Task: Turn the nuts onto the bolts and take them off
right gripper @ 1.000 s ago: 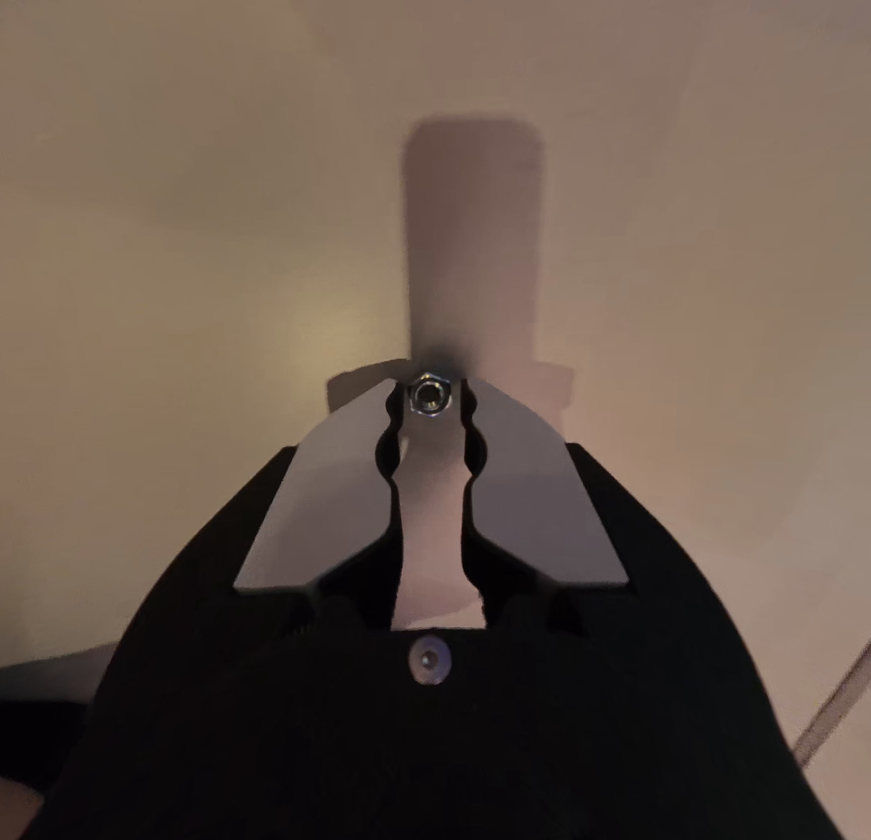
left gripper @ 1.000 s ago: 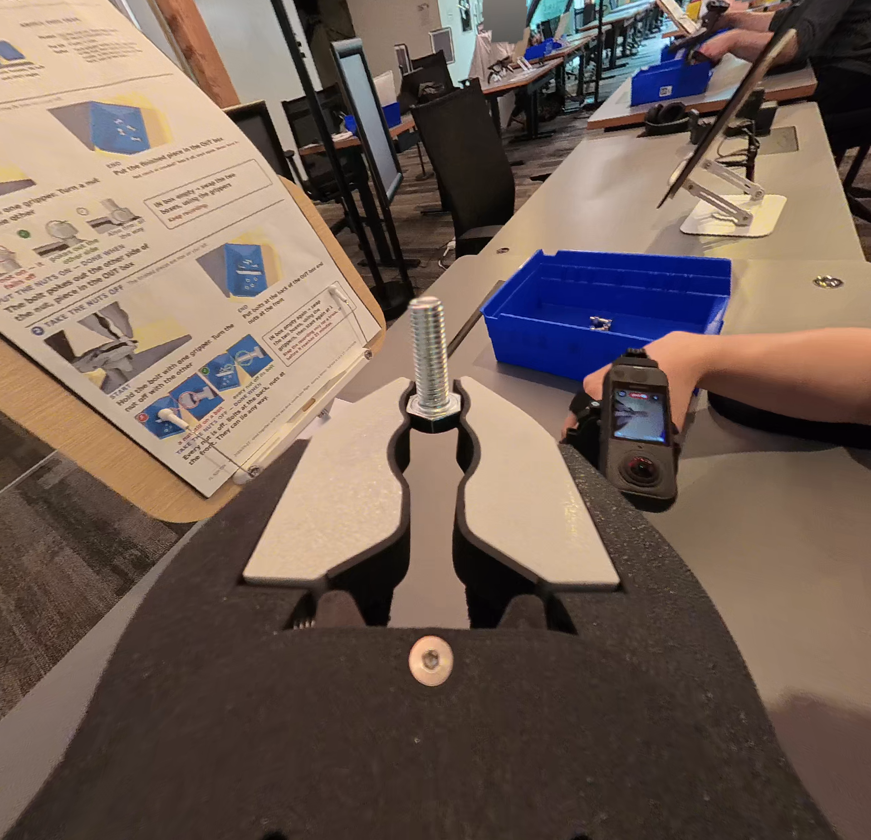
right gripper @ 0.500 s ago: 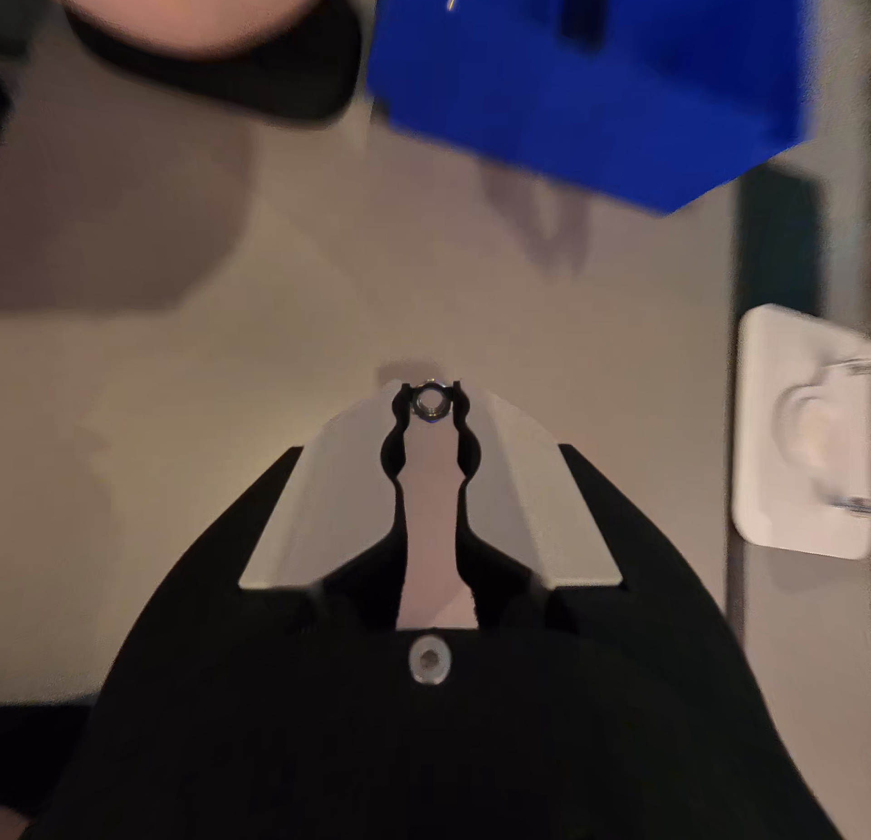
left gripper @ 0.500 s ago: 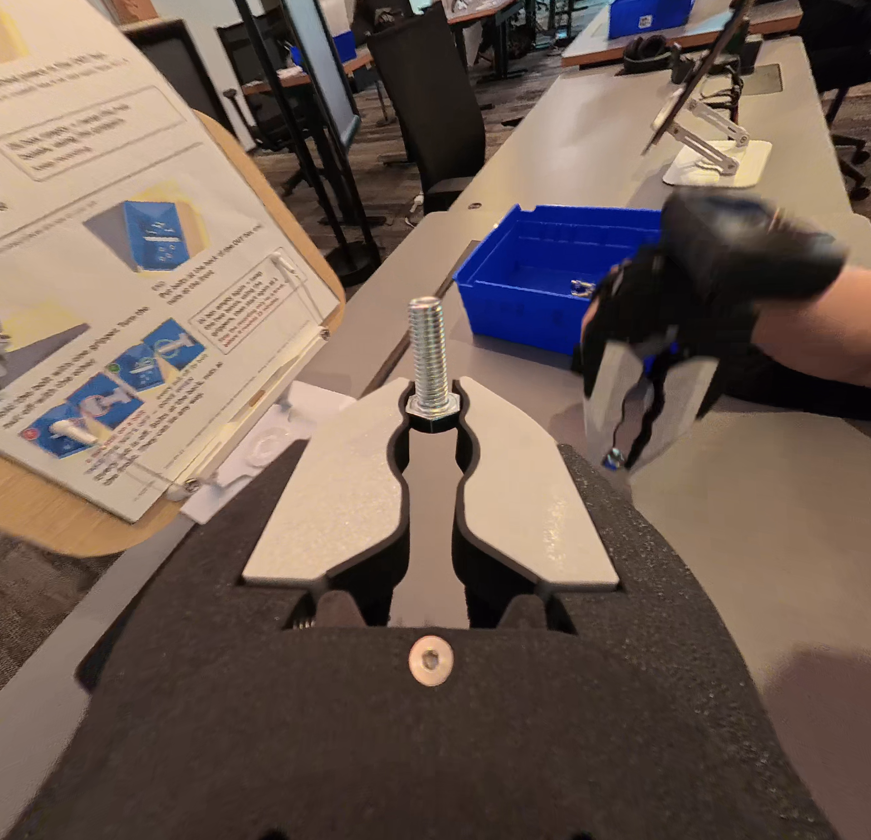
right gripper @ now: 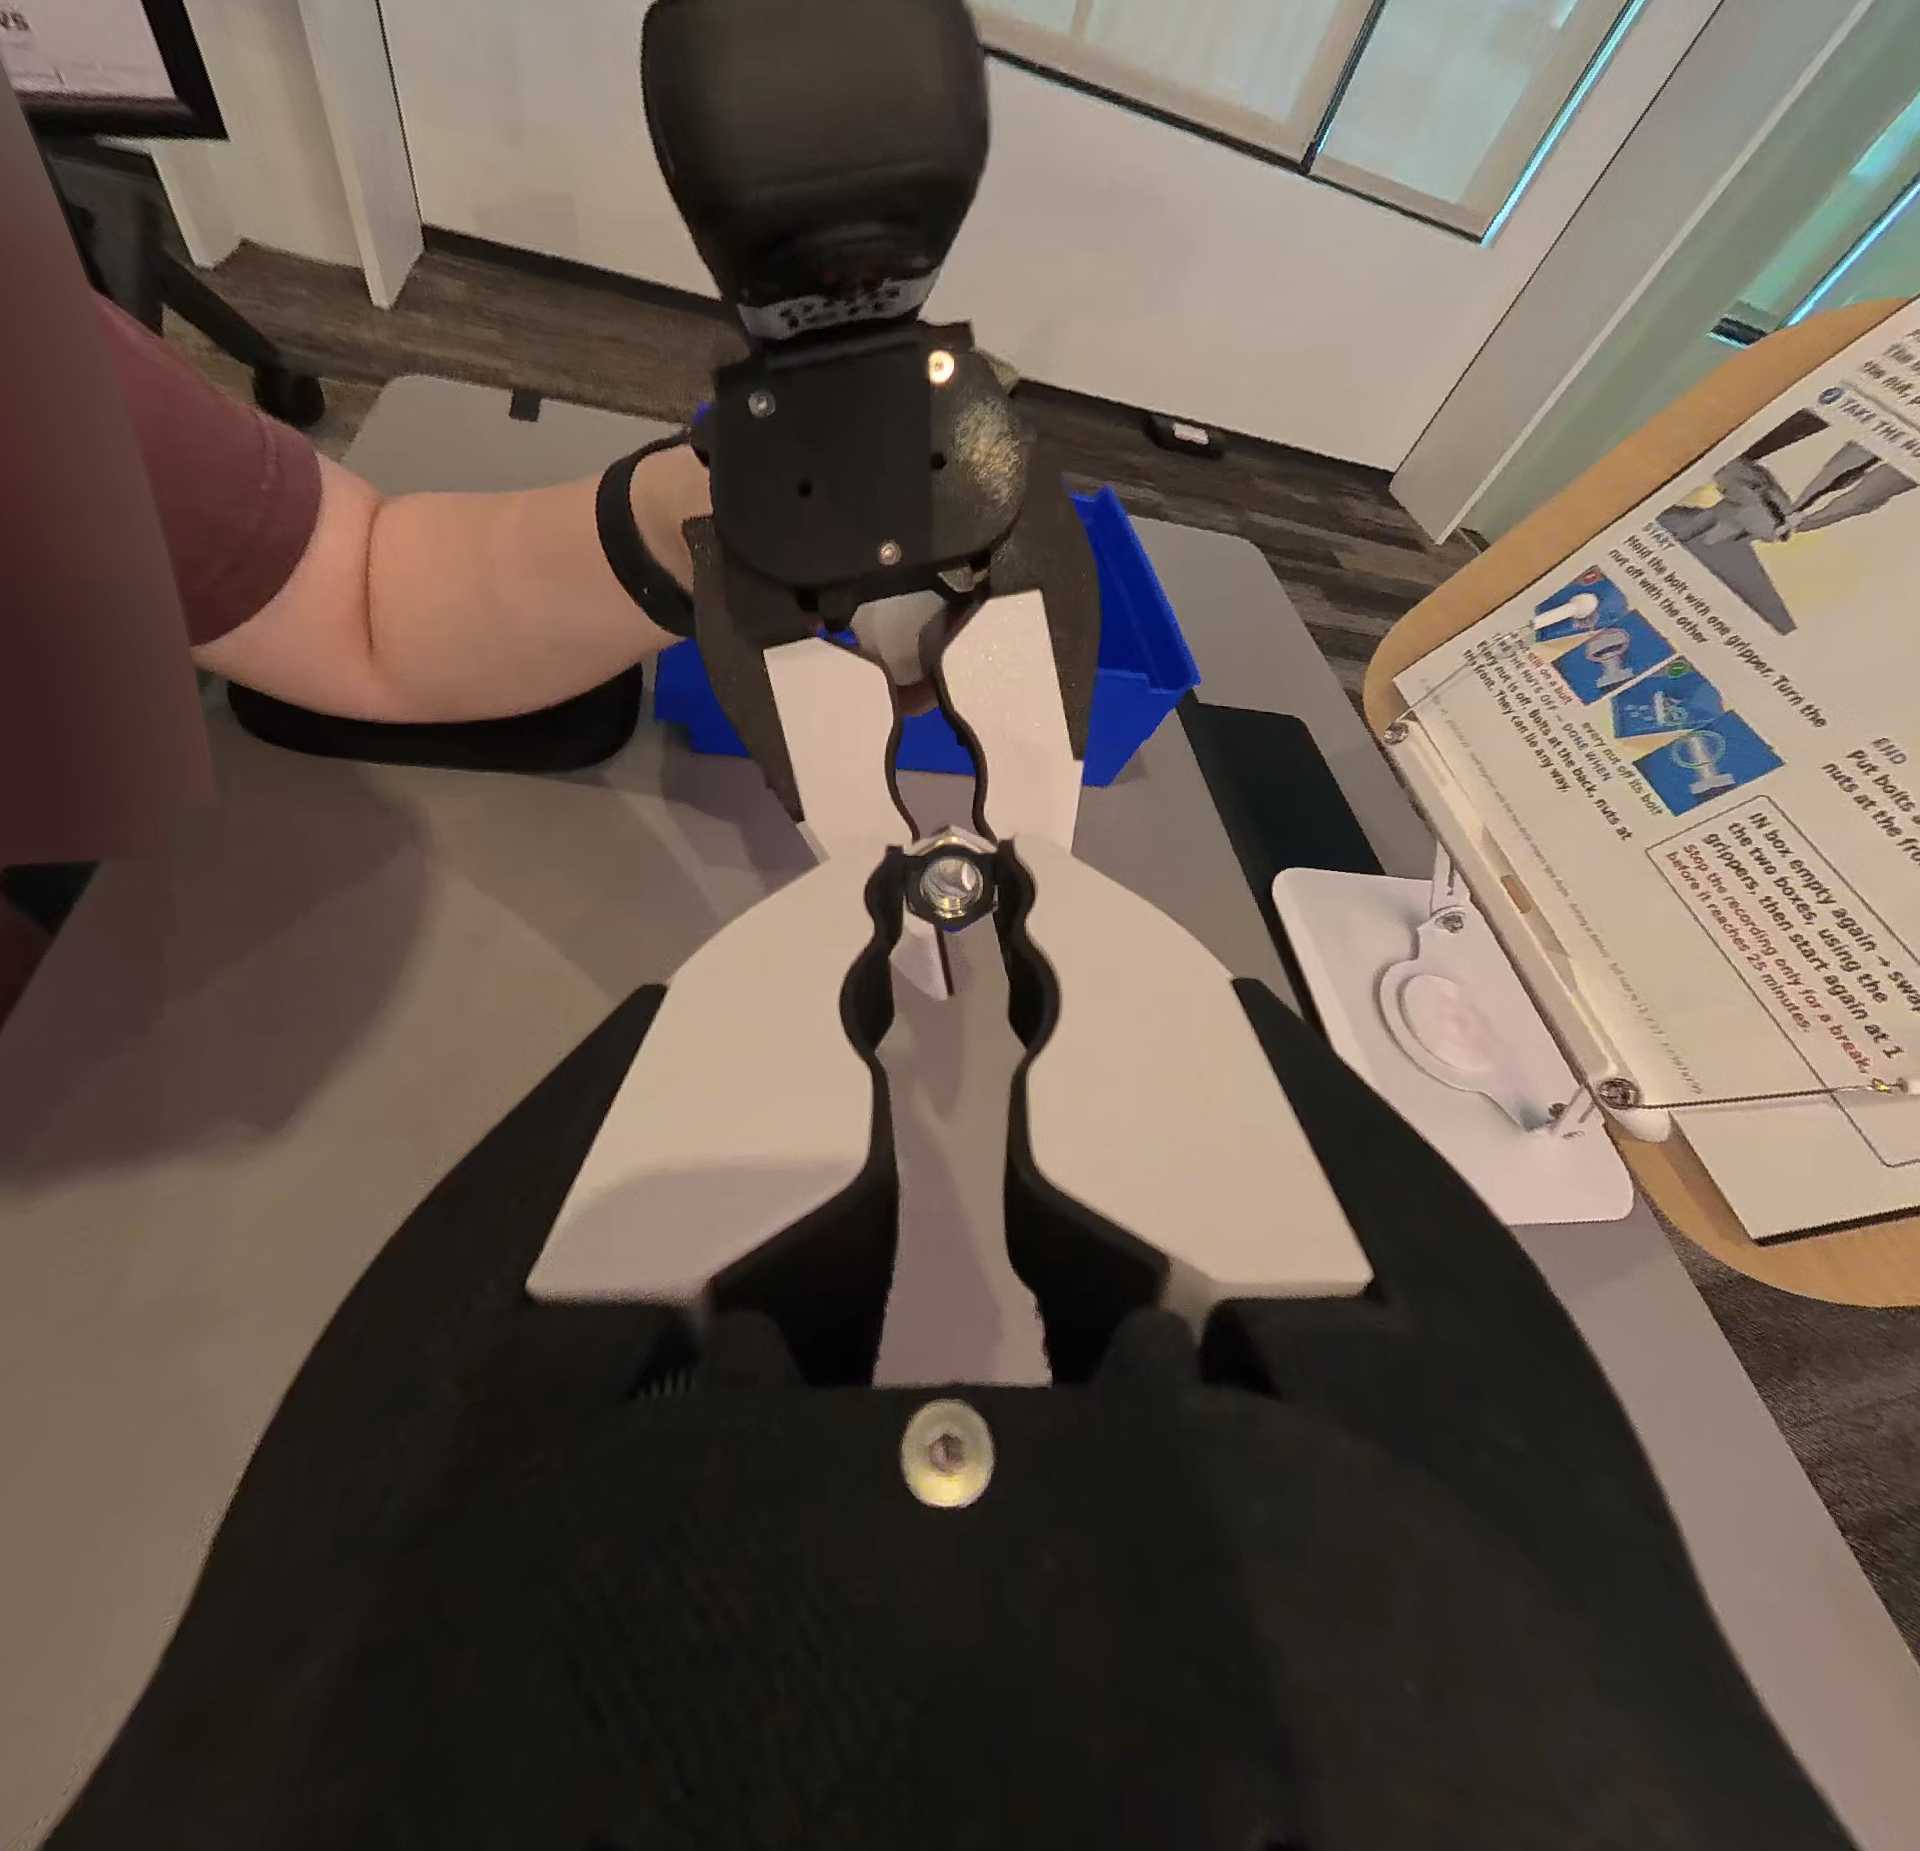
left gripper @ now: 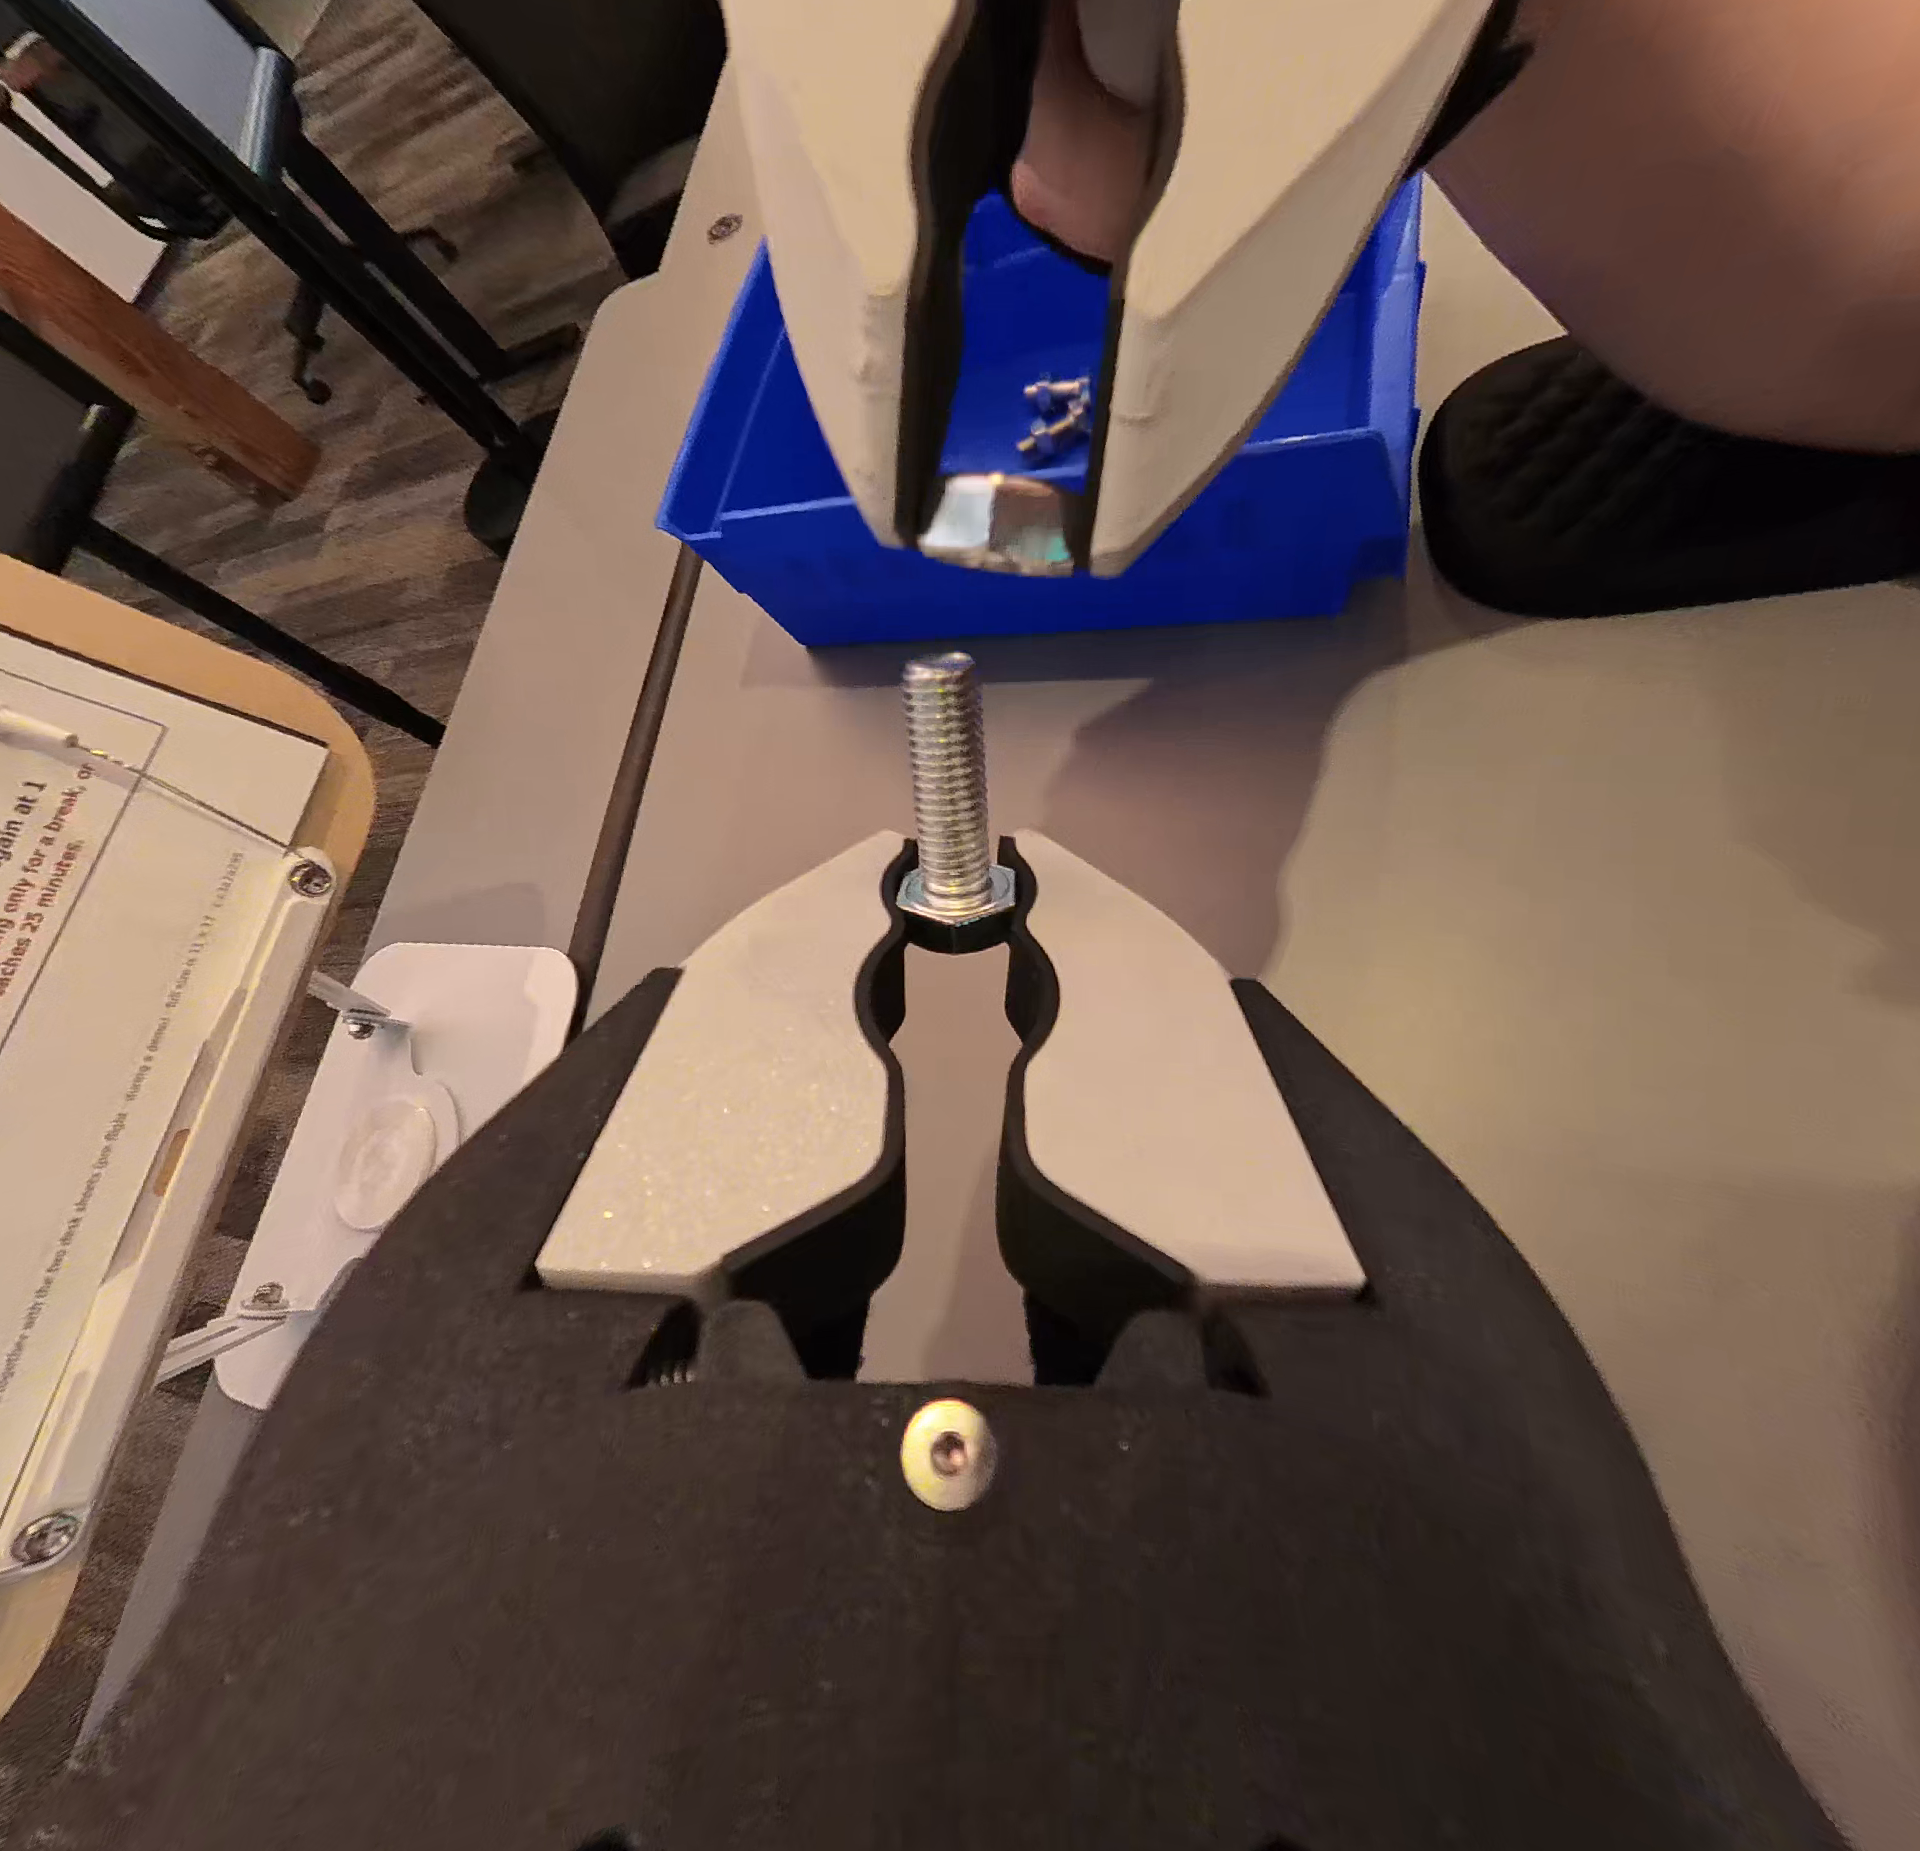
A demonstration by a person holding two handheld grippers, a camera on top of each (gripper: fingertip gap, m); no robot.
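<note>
- Grey desk (left gripper: 1558, 970) fills the left wrist view, with an office floor and chair legs beyond its far edge.
- Your left gripper (left gripper: 951, 892) is pinched on the head of the bolt (left gripper: 940, 762), whose threaded shank stands up past the fingertips.
- Opposite it, your right gripper (left gripper: 1003, 539) comes in tip-first, clamped on the nut (left gripper: 997, 534), which hangs just beyond the bolt's tip and apart from it.
- Judge both parts as small, hard, smooth steel: light but slippery, so grip the flats, never the threads.
- Behind them the blue bin (left gripper: 1039, 586) holds a few small metal pieces; what they are is too small to tell.
- Windows and a white wall back the right wrist view, above the same desk (right gripper: 260, 1074).
- Here the right gripper (right gripper: 945, 882) squeezes the nut (right gripper: 943, 882) by its sides, bore facing forward.
- Facing it, the left gripper (right gripper: 940, 825) sits just behind the nut; the bolt itself is hidden.
- A blue bin (right gripper: 1132, 658) lies behind; its contents are out of sight.
- To the right, an instruction sheet (right gripper: 1714, 814) leans on a stand.
</note>
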